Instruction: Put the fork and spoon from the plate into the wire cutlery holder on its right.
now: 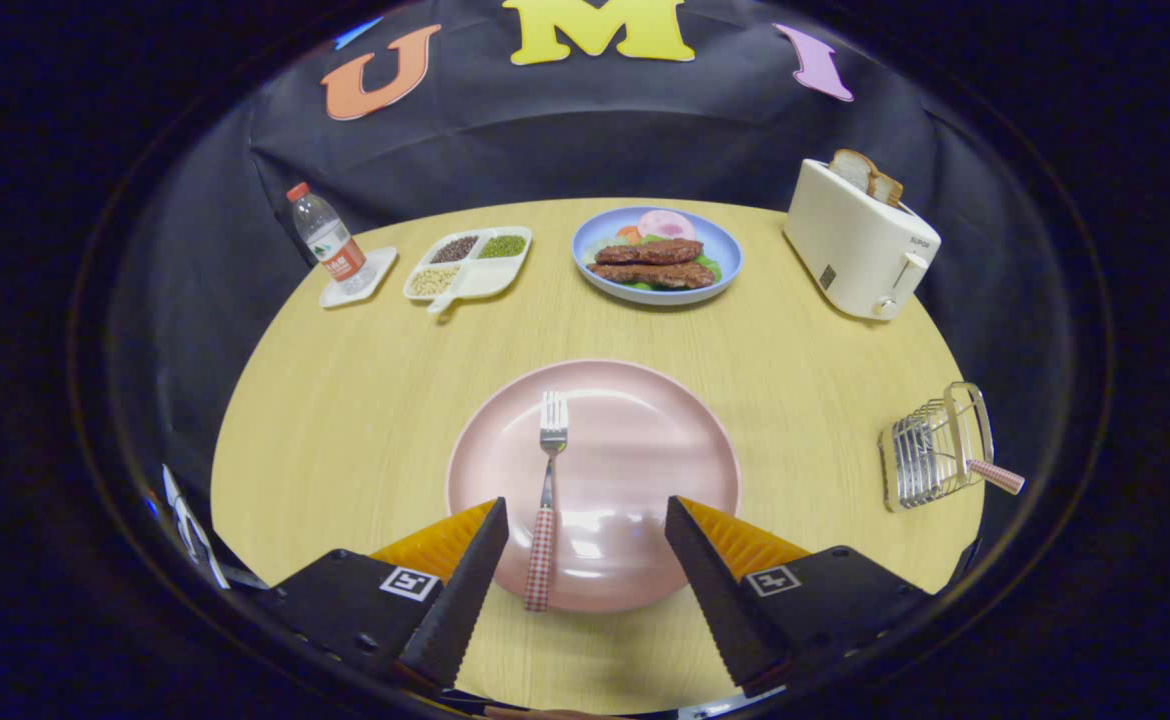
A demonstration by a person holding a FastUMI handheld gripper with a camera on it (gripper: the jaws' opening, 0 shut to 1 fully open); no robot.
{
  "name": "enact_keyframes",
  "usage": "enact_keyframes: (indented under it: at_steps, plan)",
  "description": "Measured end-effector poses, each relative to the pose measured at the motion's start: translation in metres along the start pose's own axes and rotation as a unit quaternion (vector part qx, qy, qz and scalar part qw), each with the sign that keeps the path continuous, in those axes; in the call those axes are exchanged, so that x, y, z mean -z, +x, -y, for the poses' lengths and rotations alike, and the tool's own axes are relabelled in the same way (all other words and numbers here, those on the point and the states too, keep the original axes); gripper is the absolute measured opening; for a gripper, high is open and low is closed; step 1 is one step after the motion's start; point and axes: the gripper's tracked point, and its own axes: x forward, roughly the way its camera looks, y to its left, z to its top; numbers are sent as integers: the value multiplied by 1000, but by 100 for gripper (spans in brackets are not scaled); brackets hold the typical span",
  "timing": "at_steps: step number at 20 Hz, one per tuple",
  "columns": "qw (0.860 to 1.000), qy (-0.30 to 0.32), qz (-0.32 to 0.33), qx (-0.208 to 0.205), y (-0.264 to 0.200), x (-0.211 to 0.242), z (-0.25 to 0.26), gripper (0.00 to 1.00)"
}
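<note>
gripper (pixel 585 520) spread wide open over the near edge of a pink plate (pixel 675 440), gripping nothing. fork (pixel 548 490) lying on the plate just inside the left finger (pixel 465 590), tines pointing away, checked handle reaching past the plate's near rim. wire cutlery holder (pixel 930 450) well to the right of the plate on the wooden table (pixel 345 400), a checked handle (pixel 995 476) sticking out of it, which looks like the spoon's. beyond the plate: blue plate of food (pixel 725 262), divided dish of beans (pixel 490 280) to its left, water bottle (pixel 330 240) on a small tray (pixel 380 262), toaster (pixel 855 245) with bread (pixel 865 172) at the far right.
</note>
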Motion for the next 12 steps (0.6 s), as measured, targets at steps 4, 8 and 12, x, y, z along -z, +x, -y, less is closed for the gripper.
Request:
enact_keyframes:
  at_steps: [4,8,12]
  plan:
    - [1000,17,-3,10,20,10,-8,79]
    - [999,28,-23,17,35,24,-15,60]
    - [999,17,-27,10,43,29,-25,44]
